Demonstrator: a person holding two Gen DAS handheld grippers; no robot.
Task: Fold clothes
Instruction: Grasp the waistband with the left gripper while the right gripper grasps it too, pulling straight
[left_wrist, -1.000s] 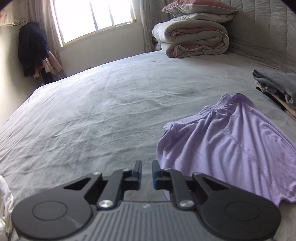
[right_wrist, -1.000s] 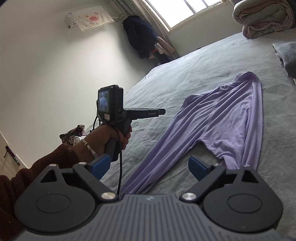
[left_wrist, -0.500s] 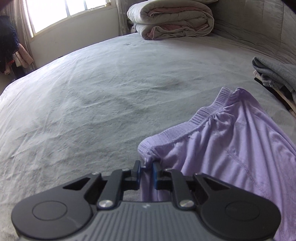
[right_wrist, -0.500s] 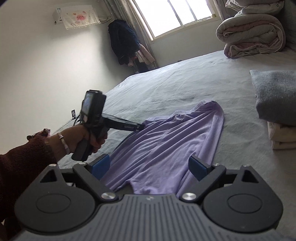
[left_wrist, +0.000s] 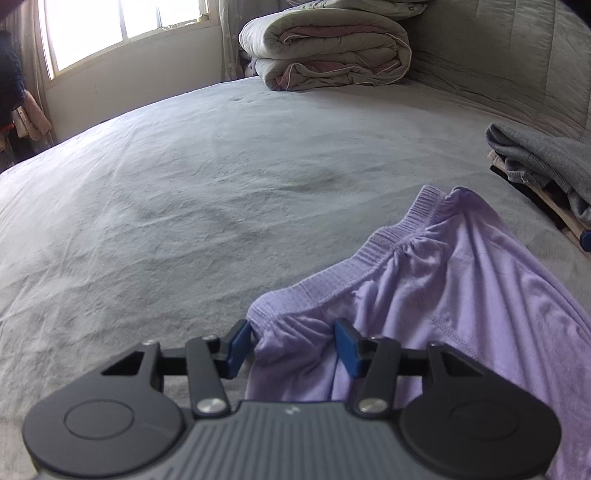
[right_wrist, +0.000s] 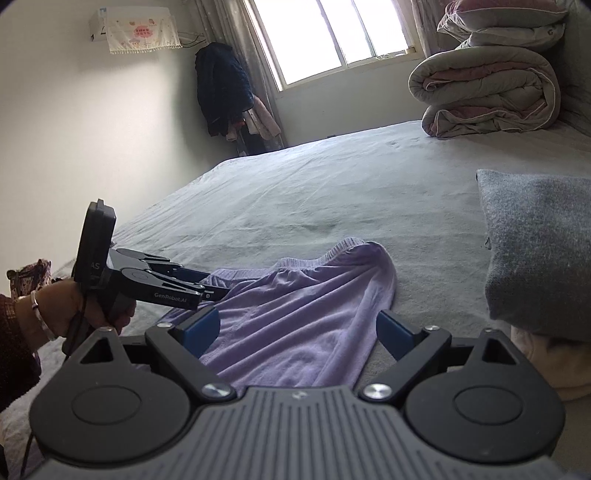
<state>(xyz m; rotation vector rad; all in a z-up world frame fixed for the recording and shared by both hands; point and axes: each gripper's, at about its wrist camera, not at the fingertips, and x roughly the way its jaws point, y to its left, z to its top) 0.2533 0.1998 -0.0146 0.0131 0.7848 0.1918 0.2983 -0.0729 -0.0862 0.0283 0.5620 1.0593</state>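
Note:
Lilac pants (left_wrist: 461, 288) lie on the grey bed sheet (left_wrist: 184, 203), elastic waistband toward the window. My left gripper (left_wrist: 291, 339) is open at the left corner of the waistband, and a fold of lilac cloth sits between its blue pads. The right wrist view shows that same left gripper (right_wrist: 207, 286), held by a hand (right_wrist: 74, 310), reaching in at the left edge of the pants (right_wrist: 314, 288). My right gripper (right_wrist: 297, 326) is wide open low over the pants, holding nothing.
A stack of folded clothes with a grey garment (left_wrist: 546, 158) on top lies just right of the pants (right_wrist: 539, 251). A rolled quilt (left_wrist: 332, 51) sits at the bed's far end. A dark coat (right_wrist: 221, 88) hangs by the window.
The left gripper moved forward to the waistband corner and its fingers went from nearly shut to open around the cloth. The right gripper came closer, low over the pants.

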